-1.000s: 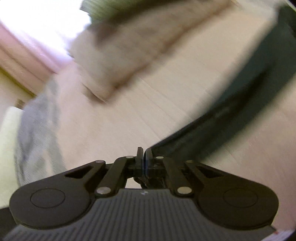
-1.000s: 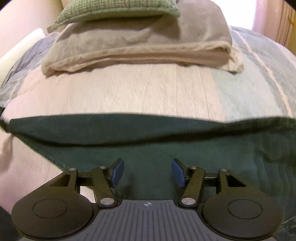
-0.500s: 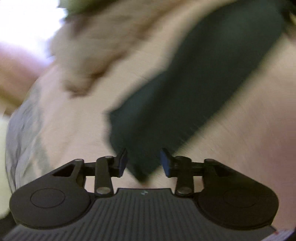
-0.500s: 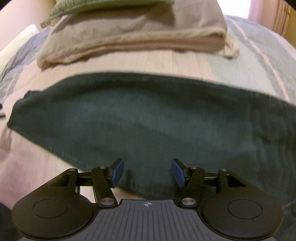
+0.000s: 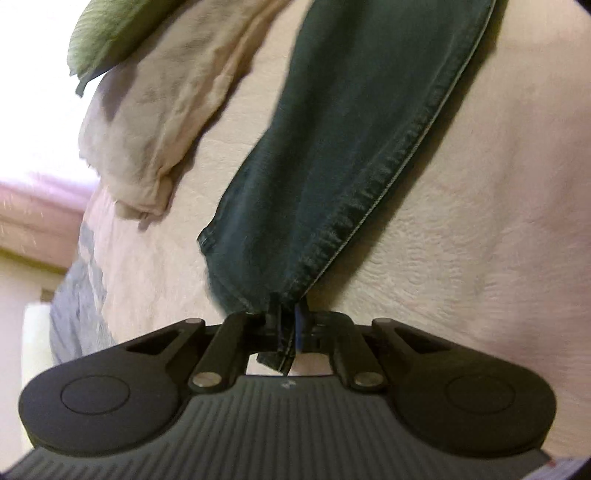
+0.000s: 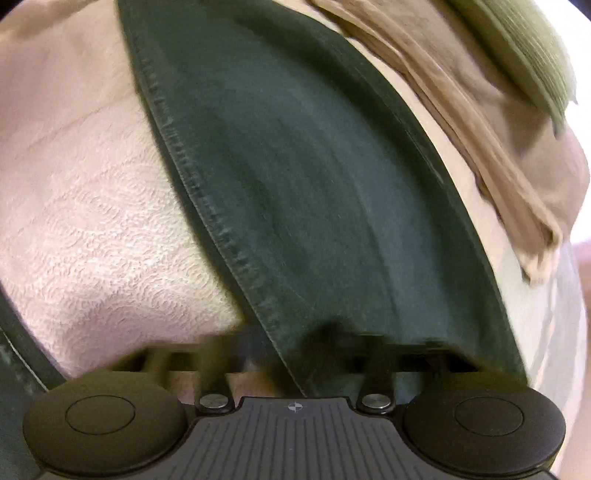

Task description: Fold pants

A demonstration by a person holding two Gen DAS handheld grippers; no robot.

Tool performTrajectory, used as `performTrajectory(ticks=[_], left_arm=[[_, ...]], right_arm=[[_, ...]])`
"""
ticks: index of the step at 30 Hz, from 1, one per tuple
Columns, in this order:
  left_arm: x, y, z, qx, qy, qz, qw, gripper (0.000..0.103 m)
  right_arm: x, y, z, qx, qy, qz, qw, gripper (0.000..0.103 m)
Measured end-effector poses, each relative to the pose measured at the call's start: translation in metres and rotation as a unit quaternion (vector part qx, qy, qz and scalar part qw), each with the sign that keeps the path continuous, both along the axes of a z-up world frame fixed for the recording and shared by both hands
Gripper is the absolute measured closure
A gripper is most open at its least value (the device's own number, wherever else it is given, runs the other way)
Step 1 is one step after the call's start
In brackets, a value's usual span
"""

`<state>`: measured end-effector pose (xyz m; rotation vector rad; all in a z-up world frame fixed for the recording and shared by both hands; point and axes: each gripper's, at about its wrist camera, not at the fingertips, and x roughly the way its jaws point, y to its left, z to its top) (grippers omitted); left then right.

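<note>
The dark green pants (image 5: 351, 155) lie stretched across the pale pink bedcover (image 5: 461, 229). My left gripper (image 5: 287, 321) is shut on a hem corner, and the leg runs from it to the upper right. In the right wrist view the pants (image 6: 303, 177) spread wide from the gripper to the top left, stitched seam on their left side. My right gripper (image 6: 291, 341) is low over that seam edge. Its fingers are blurred, their links still stand spread apart, and cloth lies between and over them.
A folded beige blanket (image 5: 155, 110) with a green cushion (image 5: 110, 33) on top lies on the bed beyond the pants, and shows again as the blanket (image 6: 509, 155) at the upper right. Grey-striped bedding (image 5: 81, 306) falls away at the left edge.
My left gripper opened half a second ago and has now shut on the hem corner. The right gripper moved in low over the pants and turned, so the cloth now runs diagonally.
</note>
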<state>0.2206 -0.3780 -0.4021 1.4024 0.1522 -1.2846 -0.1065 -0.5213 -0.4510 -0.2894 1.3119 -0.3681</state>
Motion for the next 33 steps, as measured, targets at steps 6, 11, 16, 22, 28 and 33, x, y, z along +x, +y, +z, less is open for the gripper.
performTrajectory(ticks=[6,11,16,22,28,33], left_arm=[[-0.016,0.032,0.011,0.034,0.030,0.026,0.9986,0.097],[-0.008,0.030,-0.013,0.076,0.015,0.048,0.9958,0.082],[0.027,0.043,0.011,0.069,0.036,0.138,0.9874,0.081],[0.056,-0.003,0.039,0.004,0.089,0.177,0.9803,0.081],[0.086,-0.081,0.025,-0.031,0.150,0.183,0.9712,0.062],[0.110,-0.103,0.001,0.010,0.216,0.204,0.9547,0.094]], right_arm=[[-0.014,0.027,0.034,0.016,0.004,-0.004,1.000,0.103],[-0.018,0.020,0.026,0.042,0.002,-0.004,0.999,0.096],[-0.030,0.012,0.050,0.064,-0.036,-0.044,0.996,0.062],[-0.029,0.008,0.068,0.122,-0.081,-0.110,0.983,0.062],[0.002,0.001,0.071,0.124,-0.101,-0.108,0.981,0.062],[-0.002,-0.002,0.057,0.116,-0.089,-0.125,0.981,0.062]])
